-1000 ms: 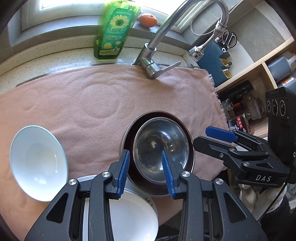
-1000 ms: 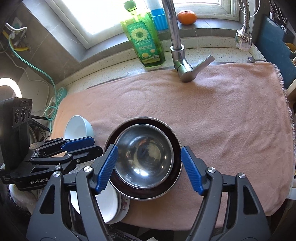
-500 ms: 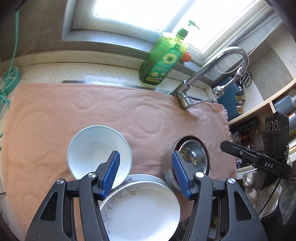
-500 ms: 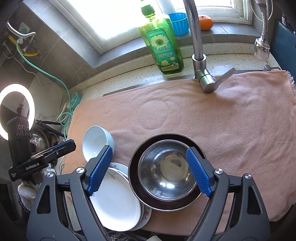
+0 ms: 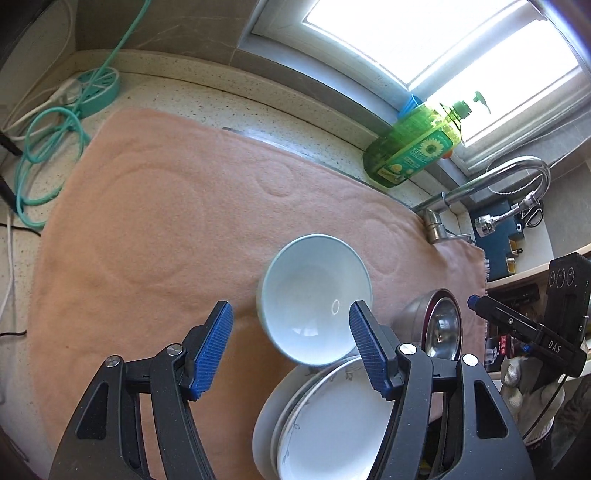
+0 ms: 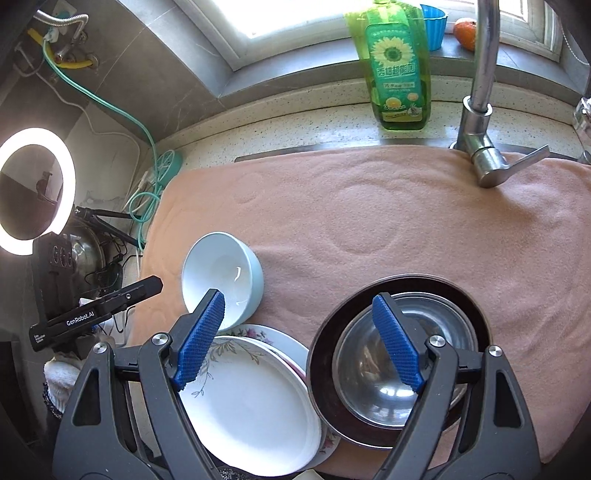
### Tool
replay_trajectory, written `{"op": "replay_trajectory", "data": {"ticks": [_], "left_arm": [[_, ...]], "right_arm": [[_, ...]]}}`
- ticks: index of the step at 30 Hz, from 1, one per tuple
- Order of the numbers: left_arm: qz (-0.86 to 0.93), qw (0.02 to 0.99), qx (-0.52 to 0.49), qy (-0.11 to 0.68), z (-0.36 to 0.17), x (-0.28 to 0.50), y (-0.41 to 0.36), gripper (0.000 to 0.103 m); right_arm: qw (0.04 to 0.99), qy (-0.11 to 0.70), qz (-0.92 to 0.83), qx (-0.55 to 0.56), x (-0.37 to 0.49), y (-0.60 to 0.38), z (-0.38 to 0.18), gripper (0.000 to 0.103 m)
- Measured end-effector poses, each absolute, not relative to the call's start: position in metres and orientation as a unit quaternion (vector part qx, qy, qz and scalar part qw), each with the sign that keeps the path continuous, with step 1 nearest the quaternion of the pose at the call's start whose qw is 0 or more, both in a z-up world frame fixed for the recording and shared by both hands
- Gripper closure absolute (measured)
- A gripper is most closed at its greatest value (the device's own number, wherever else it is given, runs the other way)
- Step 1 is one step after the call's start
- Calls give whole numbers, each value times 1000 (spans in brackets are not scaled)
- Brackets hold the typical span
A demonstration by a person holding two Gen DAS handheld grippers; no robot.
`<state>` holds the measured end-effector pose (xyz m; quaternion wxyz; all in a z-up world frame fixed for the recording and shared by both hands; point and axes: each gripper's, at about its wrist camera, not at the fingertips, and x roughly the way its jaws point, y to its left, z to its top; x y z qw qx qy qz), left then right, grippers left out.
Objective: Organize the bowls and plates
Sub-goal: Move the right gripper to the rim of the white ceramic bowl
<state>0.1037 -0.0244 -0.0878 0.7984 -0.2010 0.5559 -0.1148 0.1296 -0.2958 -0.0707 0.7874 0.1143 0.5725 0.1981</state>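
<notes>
A pale blue-white bowl sits upright on the pink towel. My left gripper hovers over the bowl's near-left side with its jaws opening and its pads clear of the bowl. A stack of white flowered plates lies just in front of the bowl. To its right a steel bowl rests inside a dark bowl. My right gripper is open above the gap between plates and steel bowl, holding nothing.
A green dish-soap bottle and a steel faucet stand at the back of the towel. A blue cup and an orange sit on the sill. A ring light and green cables are at the left.
My left gripper swung left from over the steel bowl to over the pale bowl, rolled, and its jaws widened. The right gripper also shifted left and opened a little more.
</notes>
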Motion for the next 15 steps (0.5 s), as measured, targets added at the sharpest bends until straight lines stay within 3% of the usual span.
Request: {"op": "replay_trajectory", "data": {"ticks": [15], "left_arm": [[-121,784,-234,562,-109,107,-14,40]], "right_arm": [[761,598,225,111,149,-243,-102,19]]}}
